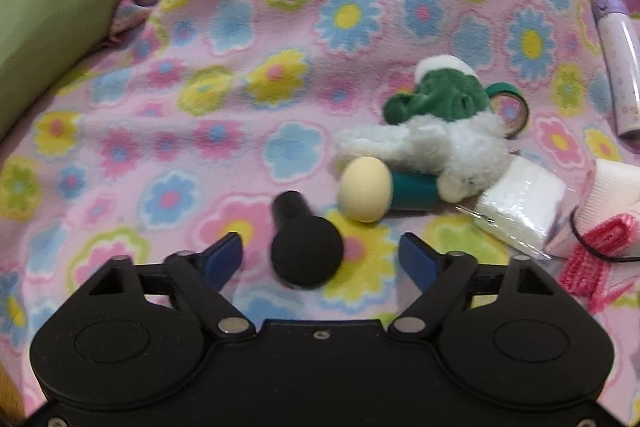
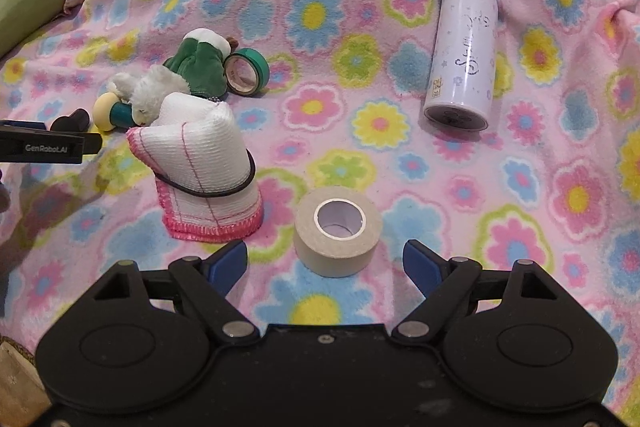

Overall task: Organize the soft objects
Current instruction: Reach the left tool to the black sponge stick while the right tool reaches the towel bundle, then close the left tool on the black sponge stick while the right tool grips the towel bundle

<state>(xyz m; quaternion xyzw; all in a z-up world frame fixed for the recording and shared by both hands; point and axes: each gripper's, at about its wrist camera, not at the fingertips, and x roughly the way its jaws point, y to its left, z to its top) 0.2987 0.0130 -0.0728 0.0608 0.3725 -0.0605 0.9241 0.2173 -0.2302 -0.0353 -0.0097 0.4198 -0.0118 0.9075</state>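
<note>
My left gripper (image 1: 322,255) is open, its jaws either side of a black foam-headed object (image 1: 306,253) lying on the flowered blanket (image 1: 240,67). Just beyond lie a cream-headed teal-handled object (image 1: 366,189) and a white and green plush toy (image 1: 436,123). My right gripper (image 2: 325,259) is open, with a beige tape roll (image 2: 338,231) between its jaws. A rolled white cloth with pink trim and a black band (image 2: 204,171) stands to its left, in front of the plush toy (image 2: 168,83).
A lilac bottle (image 2: 464,51) lies at the far right. A green tape roll (image 2: 246,71) sits beside the plush. A plastic-wrapped white pack (image 1: 520,207) lies by the cloth (image 1: 600,203). A green pillow (image 1: 44,27) borders the blanket's left side.
</note>
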